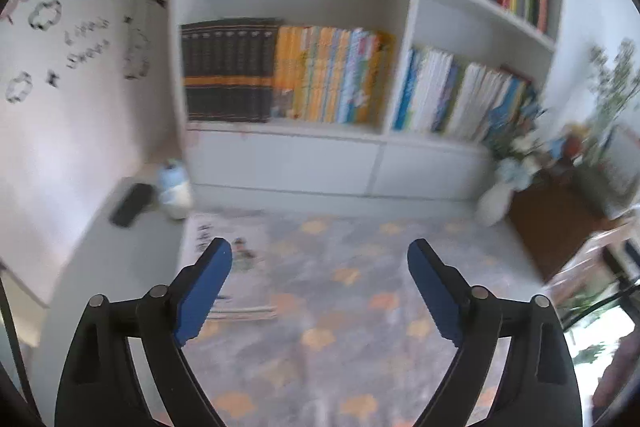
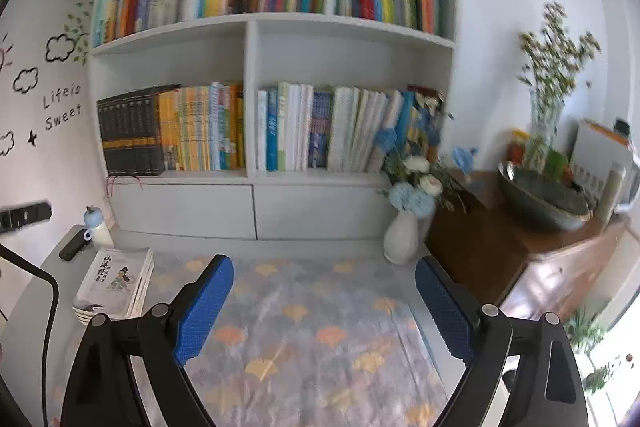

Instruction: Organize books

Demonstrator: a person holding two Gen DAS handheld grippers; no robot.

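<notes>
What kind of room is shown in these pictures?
Probably a child's study or bedroom at home: a white bookshelf packed with colourful books, cloud stickers on the wall, and a baby bottle on the desk.

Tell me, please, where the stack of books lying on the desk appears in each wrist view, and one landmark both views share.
Left wrist: stack of books, lower left, partly behind the left gripper's left finger.
Right wrist: stack of books, far left, beside the right gripper.
Shared landmark: the white vase at the desk's back right.
</notes>
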